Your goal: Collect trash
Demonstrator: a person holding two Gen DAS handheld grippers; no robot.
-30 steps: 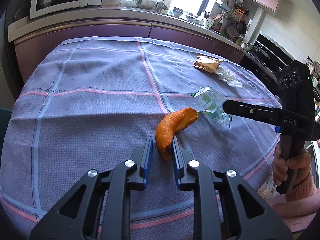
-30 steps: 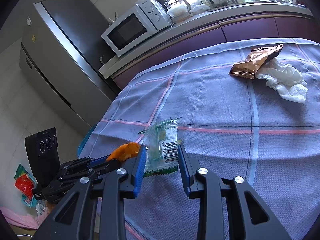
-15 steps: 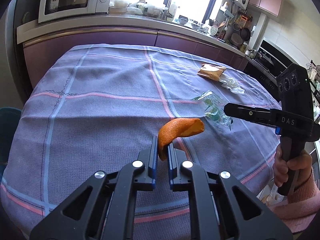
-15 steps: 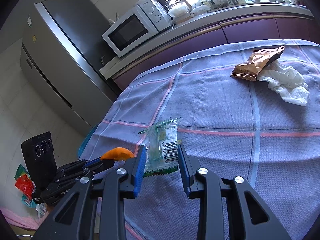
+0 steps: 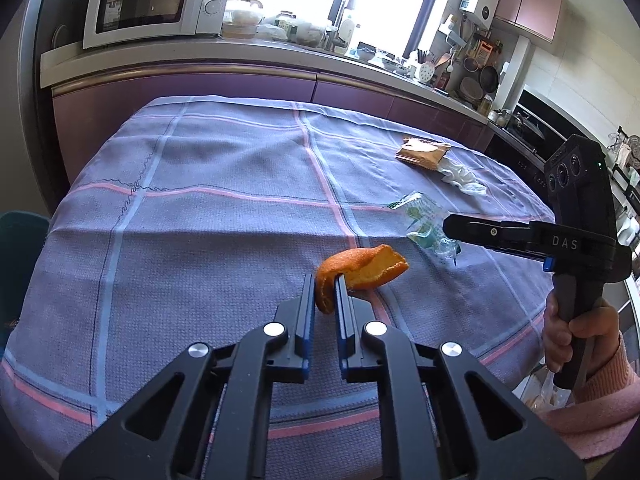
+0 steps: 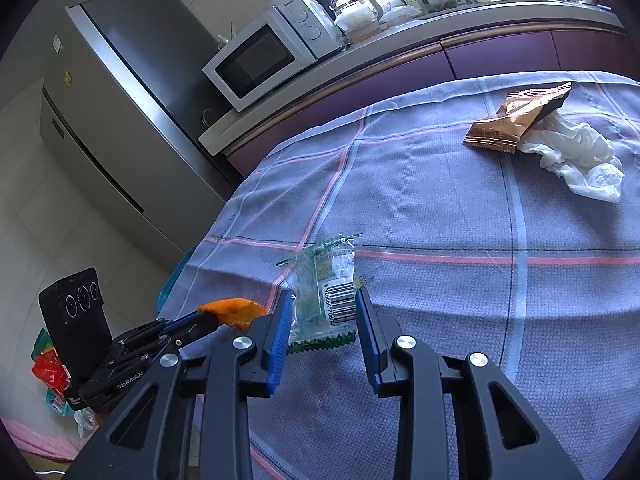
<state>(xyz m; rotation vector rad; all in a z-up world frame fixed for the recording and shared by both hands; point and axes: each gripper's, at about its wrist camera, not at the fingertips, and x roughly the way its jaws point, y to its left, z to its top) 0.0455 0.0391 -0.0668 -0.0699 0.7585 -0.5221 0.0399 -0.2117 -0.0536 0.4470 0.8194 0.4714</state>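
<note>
My left gripper [image 5: 324, 290] is shut on one end of an orange peel [image 5: 362, 268] and holds it above the purple checked tablecloth [image 5: 200, 240]. The peel also shows in the right wrist view [image 6: 234, 312]. My right gripper [image 6: 322, 300] is open, its fingers on either side of a clear green wrapper [image 6: 326, 288] with a barcode, lying on the cloth. The wrapper shows in the left wrist view [image 5: 422, 216], in front of the right gripper [image 5: 452, 226]. A gold snack packet [image 6: 516, 118] and a crumpled white tissue [image 6: 576, 160] lie further back.
A kitchen counter [image 5: 240, 60] with a microwave [image 5: 156, 0] runs behind the table. A fridge [image 6: 120, 120] stands at the left. Coloured wrappers lie on the floor [image 6: 50, 372] below the table edge.
My left gripper closed on the orange peel and lifted it off the cloth. My right gripper stayed open around the green wrapper.
</note>
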